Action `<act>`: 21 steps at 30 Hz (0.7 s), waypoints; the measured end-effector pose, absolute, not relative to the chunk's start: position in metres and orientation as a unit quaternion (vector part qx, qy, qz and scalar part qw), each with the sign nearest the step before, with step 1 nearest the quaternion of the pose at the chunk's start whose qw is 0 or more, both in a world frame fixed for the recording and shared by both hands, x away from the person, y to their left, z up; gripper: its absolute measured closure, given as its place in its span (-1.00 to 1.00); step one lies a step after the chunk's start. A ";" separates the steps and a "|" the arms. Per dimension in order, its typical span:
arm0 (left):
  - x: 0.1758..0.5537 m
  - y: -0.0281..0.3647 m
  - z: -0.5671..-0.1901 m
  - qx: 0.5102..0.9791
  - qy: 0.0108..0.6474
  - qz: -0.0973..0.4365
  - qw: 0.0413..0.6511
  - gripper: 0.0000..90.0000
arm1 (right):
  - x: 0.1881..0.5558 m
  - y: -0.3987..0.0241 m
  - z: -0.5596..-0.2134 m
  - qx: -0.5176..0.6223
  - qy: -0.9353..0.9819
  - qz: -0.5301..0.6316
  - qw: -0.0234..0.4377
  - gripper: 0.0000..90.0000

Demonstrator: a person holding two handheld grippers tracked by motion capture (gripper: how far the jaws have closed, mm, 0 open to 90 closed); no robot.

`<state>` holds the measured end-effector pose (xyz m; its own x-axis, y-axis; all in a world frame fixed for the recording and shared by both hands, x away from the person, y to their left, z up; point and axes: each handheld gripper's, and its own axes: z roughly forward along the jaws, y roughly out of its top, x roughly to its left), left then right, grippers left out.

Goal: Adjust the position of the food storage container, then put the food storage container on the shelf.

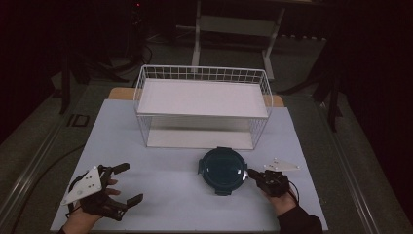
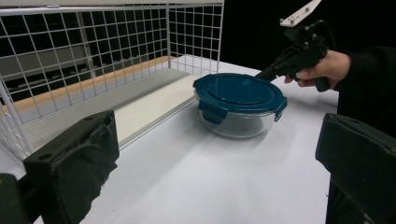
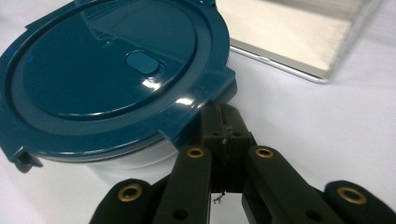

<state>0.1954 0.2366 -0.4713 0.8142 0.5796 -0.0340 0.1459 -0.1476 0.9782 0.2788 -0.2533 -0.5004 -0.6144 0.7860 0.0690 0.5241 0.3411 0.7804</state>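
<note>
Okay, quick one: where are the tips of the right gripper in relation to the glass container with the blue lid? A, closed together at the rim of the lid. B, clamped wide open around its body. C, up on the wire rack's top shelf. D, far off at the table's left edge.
A: the right gripper has its jaws shut together, tips at the edge of the blue lid on the glass container.

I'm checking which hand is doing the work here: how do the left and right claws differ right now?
The left claw stands wide open with nothing between its jaws; the right claw is shut, jaws pressed together. The left claw sits apart from the container, at the table's near left; the right claw's tips lie at the blue lid's rim. Both are black and hand-held.
</note>
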 end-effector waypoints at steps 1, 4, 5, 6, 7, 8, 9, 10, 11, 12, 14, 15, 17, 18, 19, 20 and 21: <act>0.196 0.236 -0.472 0.738 0.246 0.178 0.603 -1.00 | 0.279 -0.250 -0.501 0.404 0.804 0.406 0.159 1.00; 0.195 0.236 -0.472 0.739 0.246 0.176 0.602 -1.00 | 0.280 -0.249 -0.501 0.404 0.803 0.405 0.165 1.00; 0.195 0.237 -0.472 0.738 0.246 0.176 0.603 -1.00 | 0.280 -0.250 -0.500 0.406 0.800 0.412 0.162 1.00; 0.195 0.237 -0.472 0.738 0.247 0.175 0.603 -1.00 | 0.279 -0.252 -0.498 0.405 0.796 0.416 0.172 0.99; 0.196 0.238 -0.473 0.737 0.249 0.174 0.603 -1.00 | 0.278 -0.253 -0.496 0.405 0.794 0.418 0.176 0.96; 0.196 0.238 -0.473 0.737 0.249 0.174 0.603 -1.00 | 0.278 -0.254 -0.494 0.405 0.791 0.422 0.178 0.93; 0.196 0.238 -0.473 0.737 0.249 0.174 0.603 -1.00 | 0.277 -0.256 -0.493 0.406 0.788 0.426 0.180 0.82; 0.196 0.237 -0.473 0.738 0.249 0.173 0.603 -1.00 | 0.277 -0.257 -0.491 0.407 0.785 0.430 0.179 0.66; 0.196 0.237 -0.473 0.740 0.249 0.175 0.600 -1.00 | 0.277 -0.258 -0.490 0.411 0.782 0.435 0.175 0.64; 0.196 0.236 -0.473 0.740 0.250 0.176 0.599 -1.00 | 0.276 -0.259 -0.489 0.414 0.778 0.440 0.173 0.52; 0.197 0.234 -0.473 0.741 0.250 0.175 0.598 -1.00 | 0.276 -0.260 -0.488 0.415 0.775 0.445 0.170 0.31; 0.197 0.234 -0.473 0.741 0.250 0.173 0.599 -1.00 | 0.275 -0.260 -0.487 0.416 0.771 0.452 0.169 0.26; 0.197 0.233 -0.473 0.740 0.251 0.169 0.601 -1.00 | 0.273 -0.261 -0.484 0.416 0.765 0.463 0.165 0.22; 0.197 0.232 -0.472 0.738 0.252 0.168 0.603 -1.00 | 0.273 -0.262 -0.482 0.413 0.763 0.472 0.157 0.05; 0.198 0.231 -0.471 0.737 0.253 0.167 0.605 -1.00 | 0.272 -0.262 -0.481 0.406 0.760 0.483 0.156 -0.08; 0.198 0.230 -0.470 0.737 0.251 0.166 0.605 -1.00 | 0.270 -0.261 -0.479 0.403 0.757 0.489 0.161 -0.20; 0.198 0.229 -0.469 0.737 0.252 0.165 0.605 -1.00 | 0.269 -0.261 -0.476 0.399 0.754 0.497 0.158 -0.26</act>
<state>0.1979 0.2286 -0.4692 0.8181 0.5718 -0.0612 0.1718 -0.1415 0.9749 0.2688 -0.2611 -0.4763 -0.6308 0.7596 0.1584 0.4448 0.1867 0.8759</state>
